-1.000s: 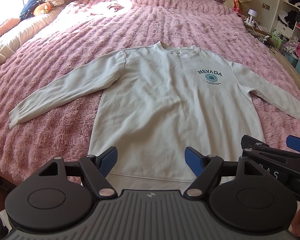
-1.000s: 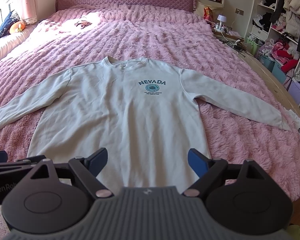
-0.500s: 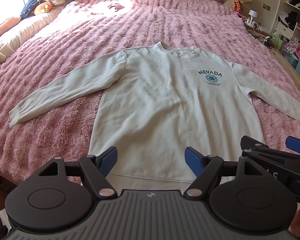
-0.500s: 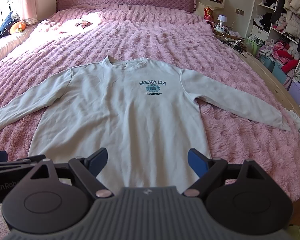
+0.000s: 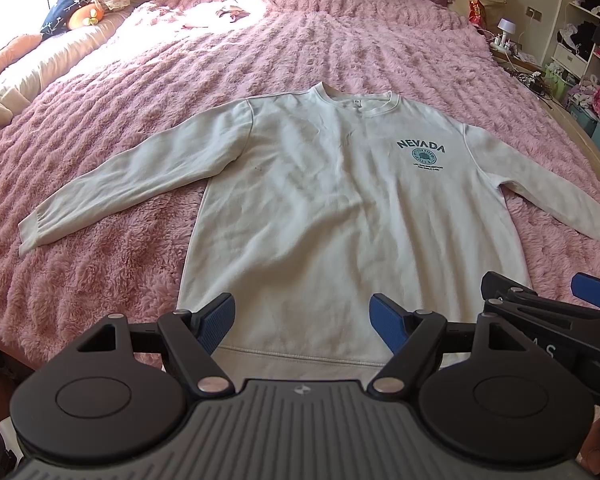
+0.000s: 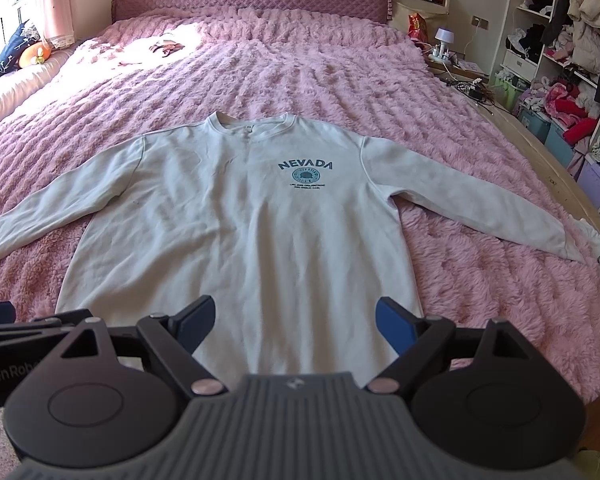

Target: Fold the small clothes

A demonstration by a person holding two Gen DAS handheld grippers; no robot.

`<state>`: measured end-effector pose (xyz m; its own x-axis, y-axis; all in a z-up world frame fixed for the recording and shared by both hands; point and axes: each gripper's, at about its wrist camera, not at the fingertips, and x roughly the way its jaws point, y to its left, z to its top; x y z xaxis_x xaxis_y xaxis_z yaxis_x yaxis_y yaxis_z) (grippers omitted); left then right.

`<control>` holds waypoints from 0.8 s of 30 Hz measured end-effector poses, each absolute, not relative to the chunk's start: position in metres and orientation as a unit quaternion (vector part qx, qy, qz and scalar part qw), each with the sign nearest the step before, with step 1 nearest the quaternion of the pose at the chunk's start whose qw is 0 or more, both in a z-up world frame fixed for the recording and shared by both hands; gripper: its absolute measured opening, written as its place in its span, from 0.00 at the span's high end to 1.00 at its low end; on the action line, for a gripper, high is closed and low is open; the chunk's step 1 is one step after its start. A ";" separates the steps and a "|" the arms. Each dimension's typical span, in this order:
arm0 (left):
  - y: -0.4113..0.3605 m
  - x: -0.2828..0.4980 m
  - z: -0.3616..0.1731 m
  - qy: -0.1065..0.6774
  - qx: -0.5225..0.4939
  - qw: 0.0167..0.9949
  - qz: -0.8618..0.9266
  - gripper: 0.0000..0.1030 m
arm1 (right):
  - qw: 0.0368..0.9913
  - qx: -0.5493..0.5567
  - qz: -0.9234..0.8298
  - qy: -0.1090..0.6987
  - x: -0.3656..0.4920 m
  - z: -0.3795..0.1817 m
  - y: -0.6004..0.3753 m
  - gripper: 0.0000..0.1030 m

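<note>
— Both grippers, the left gripper and the right gripper, are held wide apart at the fingers; nothing is gripped or touched.

— Where is the sweatshirt found?

— It is spread flat, front up, on the pink bedspread, sleeves out, hem nearest the grippers.

— Which step is judged to be in hand?

— None is begun yet. Next, a sleeve or side edge would probably be pinched and brought across the body.
</note>
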<state>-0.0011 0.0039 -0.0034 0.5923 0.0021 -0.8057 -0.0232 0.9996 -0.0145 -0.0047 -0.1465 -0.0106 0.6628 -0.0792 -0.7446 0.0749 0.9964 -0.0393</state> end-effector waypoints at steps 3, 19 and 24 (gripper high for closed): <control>0.004 -0.001 -0.003 0.452 -0.012 0.892 0.007 0.13 | 0.911 -0.002 -0.041 0.410 -0.005 -0.012 -0.146 0.19; 0.007 0.002 -0.014 0.458 -0.013 0.889 0.009 0.13 | 0.908 0.002 -0.041 0.417 0.000 -0.016 -0.151 0.19; 0.004 0.012 -0.014 0.457 -0.012 0.889 0.003 0.13 | 0.914 -0.001 -0.063 0.400 0.004 -0.017 -0.164 0.19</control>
<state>0.0115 0.0044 -0.0136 0.5826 -0.0046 -0.8127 -0.0166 0.9997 -0.0176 0.0041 -0.1644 -0.0166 0.6715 -0.1156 -0.7319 0.1136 0.9921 -0.0525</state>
